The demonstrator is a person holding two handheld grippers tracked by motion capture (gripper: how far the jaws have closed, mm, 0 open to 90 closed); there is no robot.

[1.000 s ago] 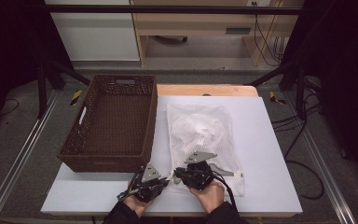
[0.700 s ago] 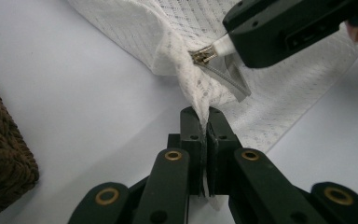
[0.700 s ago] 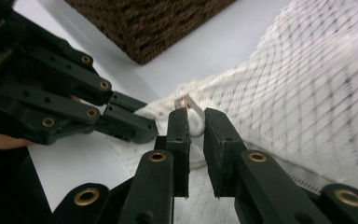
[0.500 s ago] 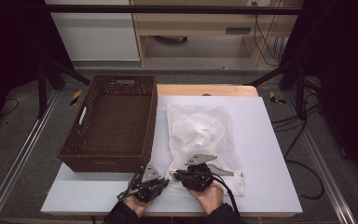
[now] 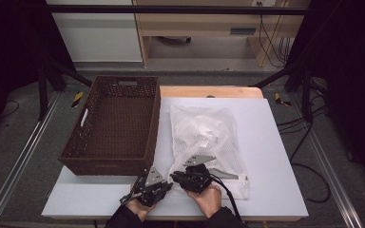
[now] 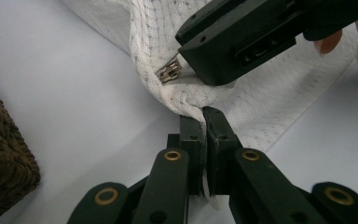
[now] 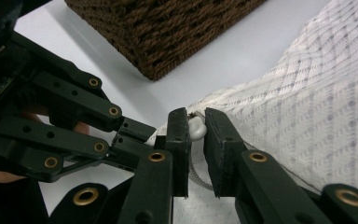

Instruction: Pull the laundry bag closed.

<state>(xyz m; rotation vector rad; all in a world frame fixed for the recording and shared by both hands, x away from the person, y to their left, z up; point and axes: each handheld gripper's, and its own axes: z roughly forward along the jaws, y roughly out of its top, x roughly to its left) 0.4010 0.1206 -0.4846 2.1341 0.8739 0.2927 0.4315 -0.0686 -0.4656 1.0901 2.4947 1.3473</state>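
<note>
Clearly, white mesh laundry bag [image 5: 208, 137] lies flat, metal zipper pull [image 6: 169, 73] exposed.

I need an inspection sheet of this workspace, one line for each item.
Surface: white table, bare around the things.
Job's things: white mesh bag lies flat; metal zipper pull at its near corner.
Clutter: empty brown wicker basket left of the bag.
Grippers: left gripper shut on the bag's corner; right gripper has a small white piece by the zipper between its fingers.
Cables: black cable trails from the right gripper.
Surroundings: dark frame, grey floor.
</note>
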